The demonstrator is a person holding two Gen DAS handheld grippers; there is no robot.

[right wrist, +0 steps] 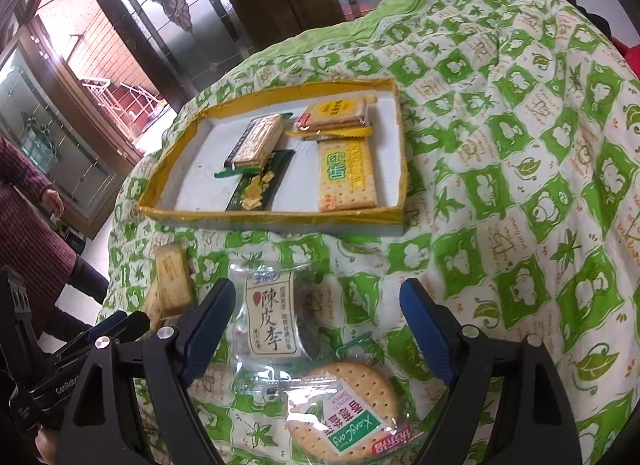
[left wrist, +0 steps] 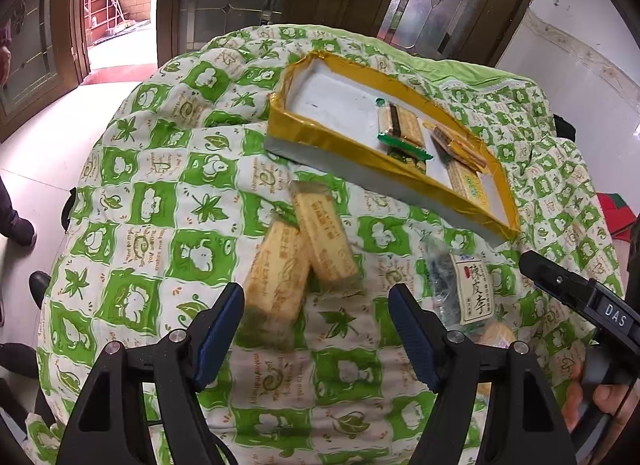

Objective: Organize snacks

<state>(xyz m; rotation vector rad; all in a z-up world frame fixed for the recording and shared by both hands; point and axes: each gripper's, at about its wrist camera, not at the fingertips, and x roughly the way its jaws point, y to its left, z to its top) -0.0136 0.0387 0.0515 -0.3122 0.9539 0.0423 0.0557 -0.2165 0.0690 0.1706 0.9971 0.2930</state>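
Snacks all over a green-and-white quilt (left wrist: pixel 160 193) that covers the table; going left to right in the left wrist view: someone's dark shoes at the far left edge on the pale floor; then the left gripper (left wrist: pixel 316 329) at the bottom middle, jaws spread wide with nothing between them, hovering over the cloth; two yellow biscuit packs (left wrist: pixel 304 249) lie touching each other just above its left finger, blurry; upper middle is the yellow-rimmed tray (left wrist: pixel 304 133) with a few wrapped packs in its right half; lower right of centre is a clear plum packet (left wrist: pixel 472 289) with a white label; far right edge shows the other tool poking in.

Right wrist view, same order: a person in a dark red sweater at the left edge; the biscuit packs at the lower left; the right gripper (right wrist: pixel 320 329) at the bottom centre, also open and gripping nothing; the plum packet sits between its fingers on the cloth, not pinched; a round cracker pack (right wrist: pixel 344 413) lies just below it, overlapping its bottom edge; the tray sits at upper centre holding cracker packs, including a square cracker pack (right wrist: pixel 346 177) at its lower right corner.
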